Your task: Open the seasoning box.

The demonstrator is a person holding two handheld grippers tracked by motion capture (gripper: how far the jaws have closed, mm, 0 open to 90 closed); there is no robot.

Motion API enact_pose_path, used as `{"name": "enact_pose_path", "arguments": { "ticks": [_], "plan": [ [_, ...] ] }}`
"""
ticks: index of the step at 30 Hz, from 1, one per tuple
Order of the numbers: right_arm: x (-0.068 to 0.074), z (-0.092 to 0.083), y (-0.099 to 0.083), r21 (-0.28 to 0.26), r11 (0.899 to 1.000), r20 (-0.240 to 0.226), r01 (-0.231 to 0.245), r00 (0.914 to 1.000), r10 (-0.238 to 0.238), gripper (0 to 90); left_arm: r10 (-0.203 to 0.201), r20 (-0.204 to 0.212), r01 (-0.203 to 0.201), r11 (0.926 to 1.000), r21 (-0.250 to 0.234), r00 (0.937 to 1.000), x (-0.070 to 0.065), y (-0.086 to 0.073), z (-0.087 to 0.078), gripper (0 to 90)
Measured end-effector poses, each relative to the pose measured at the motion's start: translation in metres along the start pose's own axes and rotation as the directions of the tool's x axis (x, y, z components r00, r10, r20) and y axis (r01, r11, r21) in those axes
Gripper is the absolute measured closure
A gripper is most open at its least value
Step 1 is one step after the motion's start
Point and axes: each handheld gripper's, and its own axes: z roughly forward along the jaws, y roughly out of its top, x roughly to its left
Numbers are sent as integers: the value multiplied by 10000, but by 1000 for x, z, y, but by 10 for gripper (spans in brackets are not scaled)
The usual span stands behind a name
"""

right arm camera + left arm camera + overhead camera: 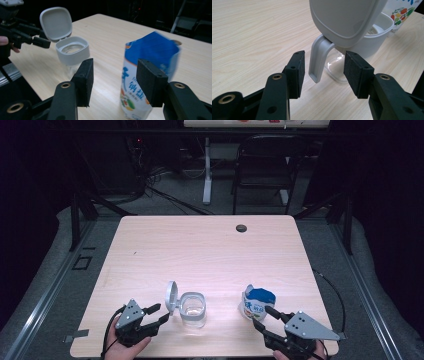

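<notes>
A clear pitcher (192,309) with a grey collar and a flipped-up grey lid (171,296) stands near the table's front edge. My left gripper (161,313) is open at its left side. In the left gripper view the grey handle (318,60) hangs between the pads of the left gripper (324,72) with a gap on each side. A blue and white carton (257,302) stands to the right of the pitcher. My right gripper (262,316) is open just in front of it. The carton (147,72) rises behind the right jaw of that gripper (113,77), untouched.
The light wood table (200,250) has a dark round hole (241,228) near its far edge. Beyond it stand a black chair (265,165) and a white desk leg (207,170). Cables trail from both grippers off the front edge.
</notes>
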Motion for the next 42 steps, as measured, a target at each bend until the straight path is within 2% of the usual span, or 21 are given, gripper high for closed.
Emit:
{"name": "enact_pose_path", "arguments": {
  "ticks": [3, 7, 10, 13, 15, 19, 23, 30, 34, 42],
  "plan": [
    [-8, -6, 2, -140, 9999, 449, 10, 9990, -4, 480, 34, -18, -34, 10000, 34, 10000, 2, -1, 0, 520],
    [-19, -10, -1, -177, 9993, 857, -318, 9958, 332, 459, -10, 24, 10, 10000, 98, 10000, 2, -1, 1, 517],
    [-27, -10, -4, -218, 9990, 1157, -383, 9925, 406, 430, -66, -9, 66, 10000, 75, 10000, 2, -2, 2, 515],
    [-34, -7, -9, -97, 9994, 1049, -336, 9939, 344, 395, -90, 8, 90, 9999, 100, 10000, 3, -3, 3, 515],
    [-37, -3, -12, -43, 9997, 1159, -234, 9930, 237, 395, -59, 17, 59, 9999, 130, 10000, 3, -3, 3, 515],
    [-43, 5, -17, -29, 9995, 1107, -324, 9933, 325, 393, -50, 32, 50, 9999, 116, 10000, 3, -3, 4, 514],
    [-43, 12, -18, 308, 9988, 772, -393, 9963, 368, 361, -127, 36, 127, 9998, 145, 9999, 3, -3, 4, 514],
    [-47, 21, -17, 542, 9965, 810, -644, 9949, 599, 313, -108, 61, 108, 9999, 89, 9999, 3, -3, 5, 514],
    [-49, 32, -19, 659, 9964, 801, -529, 9956, 476, 311, -80, 123, 77, 9997, 221, 9999, 2, -3, 5, 514],
    [-50, 52, -24, 949, 9948, 536, -362, 9981, 312, 326, -114, 81, 113, 9998, 149, 9999, 4, -5, 6, 513]
  ]
}}
